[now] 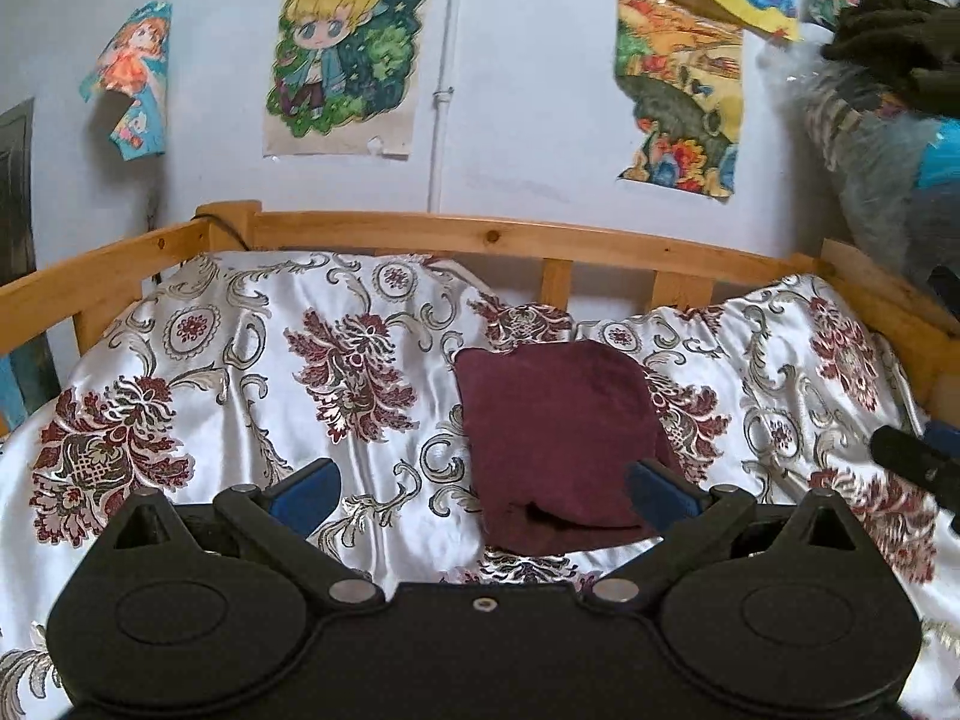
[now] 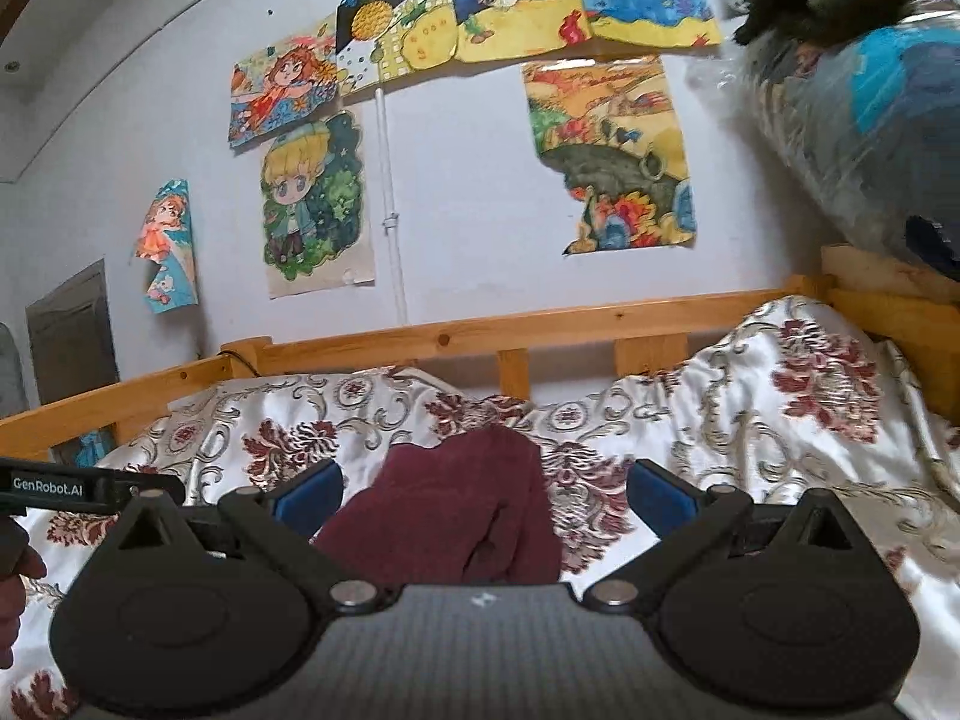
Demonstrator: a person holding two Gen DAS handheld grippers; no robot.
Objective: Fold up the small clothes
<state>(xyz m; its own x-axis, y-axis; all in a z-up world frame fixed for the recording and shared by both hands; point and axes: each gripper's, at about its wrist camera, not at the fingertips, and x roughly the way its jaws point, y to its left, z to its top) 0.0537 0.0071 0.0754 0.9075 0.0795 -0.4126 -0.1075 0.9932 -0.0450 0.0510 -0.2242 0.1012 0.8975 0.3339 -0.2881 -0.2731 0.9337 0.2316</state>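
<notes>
Maroon garment [image 1: 558,438] (seemingly folded) mid-bedspread [image 1: 210,360]

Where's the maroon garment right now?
The maroon garment lies folded on the floral bedspread, mid-bed just short of the wooden rail. Both wrist views show it between open fingers, nearer the left gripper's right finger.
</notes>
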